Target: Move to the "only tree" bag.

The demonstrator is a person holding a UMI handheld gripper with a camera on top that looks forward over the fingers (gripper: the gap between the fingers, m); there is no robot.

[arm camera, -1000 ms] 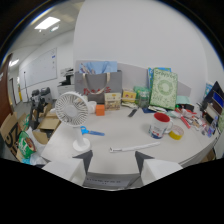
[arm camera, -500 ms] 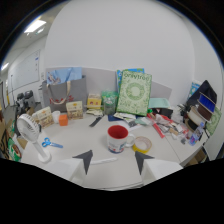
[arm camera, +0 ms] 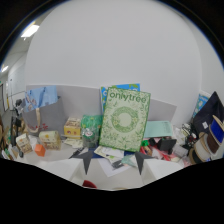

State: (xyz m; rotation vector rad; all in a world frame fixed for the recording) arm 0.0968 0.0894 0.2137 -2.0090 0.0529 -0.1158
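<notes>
I see the green "onlytree" bag (arm camera: 125,120) straight ahead of my gripper (arm camera: 114,161), standing upright at the back of the cluttered table (arm camera: 65,159), leaning slightly against the grey partition (arm camera: 75,102). It sits beyond the fingers, centred over the gap between them, and nothing touches it from my side. A blue bag (arm camera: 120,89) stands just behind it, its top edge showing above the green one.

My two dark fingertips (arm camera: 86,159) point up from below, spread apart with nothing between them; the gripper is open and holds nothing.

Just left of the "onlytree" bag stands a smaller green packet (arm camera: 90,131), and left of that a yellow box (arm camera: 73,128) and a small cardboard house (arm camera: 49,139). Further left a grey tote with a blue cloth (arm camera: 42,111) rests against the partition. Papers (arm camera: 109,155) lie on the table just ahead of the fingers, at the foot of the bag. To the right I see a pale green folder (arm camera: 159,130) and a jumble of dark items that I cannot make out.
</notes>
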